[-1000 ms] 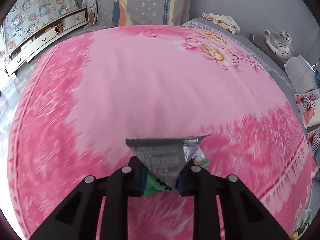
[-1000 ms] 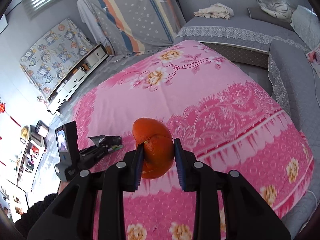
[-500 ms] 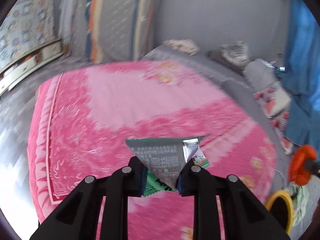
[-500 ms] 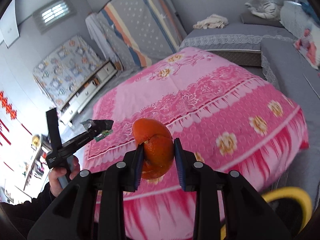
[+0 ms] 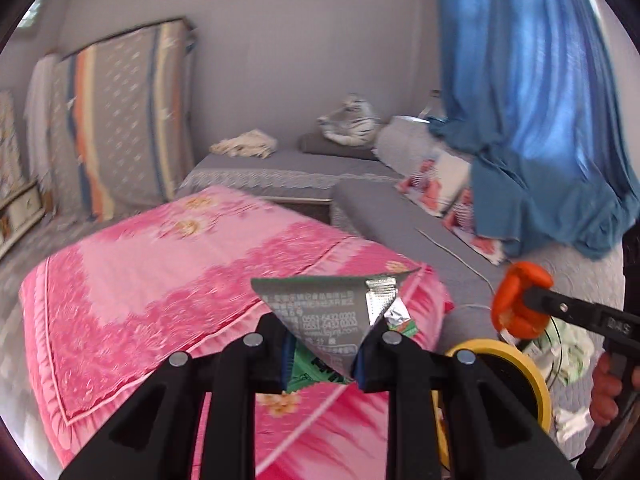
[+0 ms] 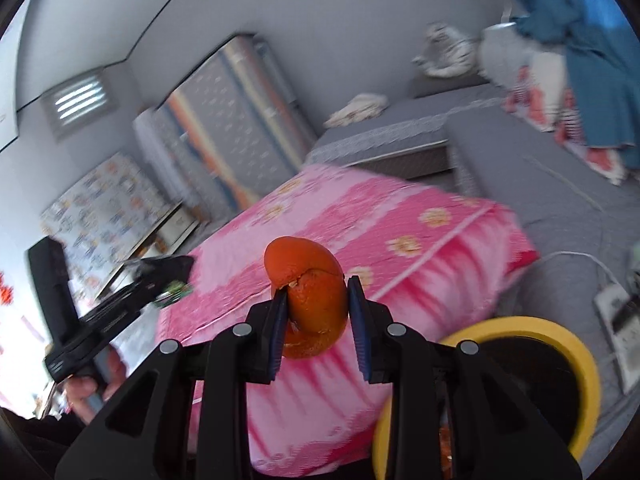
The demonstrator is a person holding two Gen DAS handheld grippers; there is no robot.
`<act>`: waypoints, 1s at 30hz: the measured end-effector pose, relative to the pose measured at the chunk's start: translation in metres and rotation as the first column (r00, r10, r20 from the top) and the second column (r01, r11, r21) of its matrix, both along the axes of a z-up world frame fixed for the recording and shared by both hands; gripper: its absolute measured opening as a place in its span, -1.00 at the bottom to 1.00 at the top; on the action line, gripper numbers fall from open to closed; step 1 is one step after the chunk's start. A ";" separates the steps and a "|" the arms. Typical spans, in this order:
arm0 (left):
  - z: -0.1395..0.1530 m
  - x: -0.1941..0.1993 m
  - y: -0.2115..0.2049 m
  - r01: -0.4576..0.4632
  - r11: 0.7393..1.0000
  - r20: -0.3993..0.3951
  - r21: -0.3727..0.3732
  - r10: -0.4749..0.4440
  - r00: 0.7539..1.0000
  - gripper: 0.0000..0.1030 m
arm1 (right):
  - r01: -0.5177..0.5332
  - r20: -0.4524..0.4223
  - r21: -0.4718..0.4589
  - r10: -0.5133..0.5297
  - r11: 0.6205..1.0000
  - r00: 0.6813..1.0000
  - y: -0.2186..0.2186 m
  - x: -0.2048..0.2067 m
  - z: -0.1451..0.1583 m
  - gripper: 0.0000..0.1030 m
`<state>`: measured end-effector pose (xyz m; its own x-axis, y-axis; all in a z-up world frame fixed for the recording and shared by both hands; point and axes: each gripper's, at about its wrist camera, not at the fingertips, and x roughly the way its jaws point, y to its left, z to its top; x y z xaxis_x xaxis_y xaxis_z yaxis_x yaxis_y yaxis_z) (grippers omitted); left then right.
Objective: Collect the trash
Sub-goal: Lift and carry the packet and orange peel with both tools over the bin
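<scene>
Both grippers hang in open air past the corner of the pink bed [image 5: 168, 264], with a yellow-rimmed bin [image 6: 576, 344] low at the right just beside that corner and grey couch [image 5: 384, 212] beyond. The left gripper [image 5: 322, 356] has its fingers clamped on a wrapper [image 5: 320, 312], a grey triangle whose wide torn edge lies level on top and whose point runs down between the pads. The right gripper [image 6: 316, 324] pinches an orange peel [image 6: 310, 296] standing upright, its long axis vertical and domed end up, above and left of the bin; each gripper reaches forward and roughly level.
</scene>
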<state>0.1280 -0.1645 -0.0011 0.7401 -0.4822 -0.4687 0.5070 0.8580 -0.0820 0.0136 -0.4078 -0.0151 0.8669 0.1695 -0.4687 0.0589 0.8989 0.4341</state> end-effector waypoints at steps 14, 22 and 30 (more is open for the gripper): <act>0.001 -0.046 -0.093 0.191 0.978 0.084 0.087 -0.199 0.976 -0.58 | 0.339 0.005 -0.071 -0.339 0.938 0.941 -0.067 -0.063 -0.038 -0.47; -0.009 -0.055 -0.126 0.242 0.964 0.064 0.113 -0.250 0.966 -0.58 | 0.366 -0.019 -0.069 -0.368 0.928 0.930 -0.079 -0.075 -0.055 -0.47; -0.037 -0.037 -0.159 0.305 0.947 -0.060 0.102 -0.300 0.952 -0.55 | 0.443 -0.094 -0.085 -0.450 0.892 0.888 -0.091 -0.082 -0.080 -0.46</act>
<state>0.0908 -0.3231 -0.0384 0.5453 -0.6246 -0.5590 0.7424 0.6695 -0.0239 -0.0683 -0.4985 -0.0955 0.7876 -0.2547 -0.5611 0.5038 0.7905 0.3483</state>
